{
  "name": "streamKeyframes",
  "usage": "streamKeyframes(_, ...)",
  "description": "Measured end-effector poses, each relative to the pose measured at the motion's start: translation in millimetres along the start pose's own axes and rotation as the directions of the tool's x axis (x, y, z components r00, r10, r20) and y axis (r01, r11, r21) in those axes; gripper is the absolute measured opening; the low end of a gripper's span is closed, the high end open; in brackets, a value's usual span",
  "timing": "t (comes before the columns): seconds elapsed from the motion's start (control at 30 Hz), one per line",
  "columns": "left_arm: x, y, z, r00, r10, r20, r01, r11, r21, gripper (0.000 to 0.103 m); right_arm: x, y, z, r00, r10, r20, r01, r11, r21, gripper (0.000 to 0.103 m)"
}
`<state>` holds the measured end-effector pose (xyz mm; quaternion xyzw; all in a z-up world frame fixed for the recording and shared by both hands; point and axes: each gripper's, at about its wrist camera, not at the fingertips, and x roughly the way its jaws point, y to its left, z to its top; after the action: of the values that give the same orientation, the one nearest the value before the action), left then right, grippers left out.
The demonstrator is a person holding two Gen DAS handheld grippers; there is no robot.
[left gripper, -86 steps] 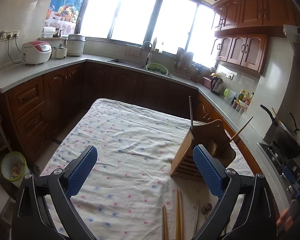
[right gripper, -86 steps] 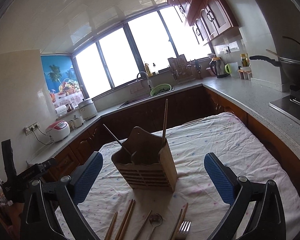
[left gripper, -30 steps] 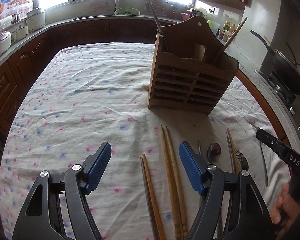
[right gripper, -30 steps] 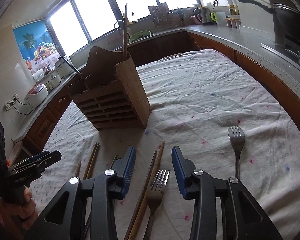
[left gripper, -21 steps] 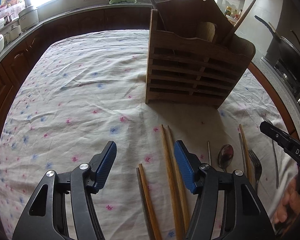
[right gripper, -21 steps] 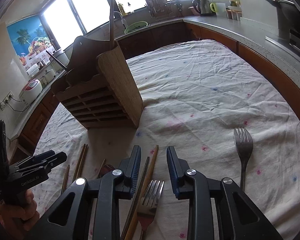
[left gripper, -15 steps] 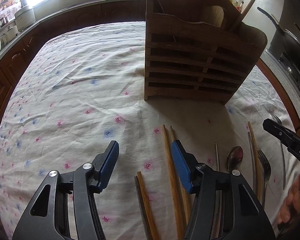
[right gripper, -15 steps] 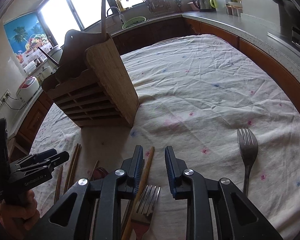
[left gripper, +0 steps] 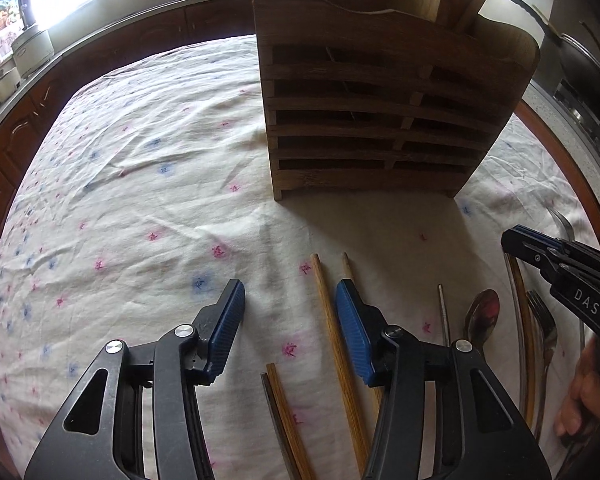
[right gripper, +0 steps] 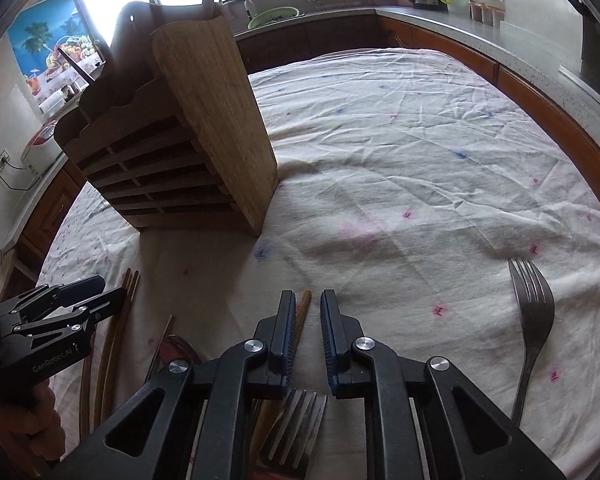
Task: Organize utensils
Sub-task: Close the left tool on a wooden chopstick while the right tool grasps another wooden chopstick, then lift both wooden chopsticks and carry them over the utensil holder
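Both tools point down at the cloth-covered worktop (left gripper: 148, 168). Left tool (left gripper: 290, 308) is closing around one wooden chopstick (left gripper: 332, 328), pads not yet touching it. Right tool (right gripper: 304, 320) is closing too, jaws narrow around another chopstick's tip (right gripper: 303, 312), a fork (right gripper: 296, 424) under it. Nearby lie a spoon (left gripper: 482, 316) and a second fork (right gripper: 532, 320) (well apart). Behind stands the slatted wooden holder (left gripper: 376, 100), with two sticks rising from it.

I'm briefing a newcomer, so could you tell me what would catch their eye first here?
The slatted wooden utensil holder stands tall mid-table on the flowered cloth. Before it lie chopsticks, a spoon and forks. The right gripper is closing around one chopstick.
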<state>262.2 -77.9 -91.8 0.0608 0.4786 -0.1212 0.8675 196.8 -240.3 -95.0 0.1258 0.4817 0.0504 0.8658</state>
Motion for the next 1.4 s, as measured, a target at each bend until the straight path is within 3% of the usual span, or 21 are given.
streamKeyframes(0.13,4.0,-3.1,6.5,1.0,0.004,0.01,-0.004,1.0,0.023,0.042,4.8,9.7,3.1,0.999,-0.033,-0.004,0.033,0.998,-0.046,0.014)
streamKeyframes(0.27,4.1,-10.2,9.6,1.0,-0.009,0.01,0.009,0.999,0.041,0.008,3.0,5.7,2.3,1.0,-0.026,0.004,0.026,0.999,-0.026,0.007)
streamKeyframes(0.47,-17.1,5.6,12.2,0.996,-0.077,0.045,0.078,0.997,-0.017,0.005,-21.1,-2.4,5.0,0.996,0.079,0.049,-0.082,0.995,0.06,0.005)
streamKeyframes(0.77,-94.7,25.0,5.4,0.968,-0.16,0.192,0.174,0.983,-0.061,0.005,-91.6,7.4,11.8,0.971,0.151,0.186,-0.159,0.987,0.032,0.004)
streamKeyframes(1.03,-159.2,30.9,-8.7,0.935,-0.184,0.302,0.215,0.974,-0.073,0.004,-140.6,18.9,9.8,0.942,0.181,0.283,-0.189,0.982,-0.002,0.004)
streamKeyframes(1.4,-211.5,44.4,-30.6,0.896,-0.184,0.405,0.239,0.967,-0.09,0.004,-189.8,35.3,3.5,0.904,0.197,0.38,-0.19,0.98,-0.056,0.004)
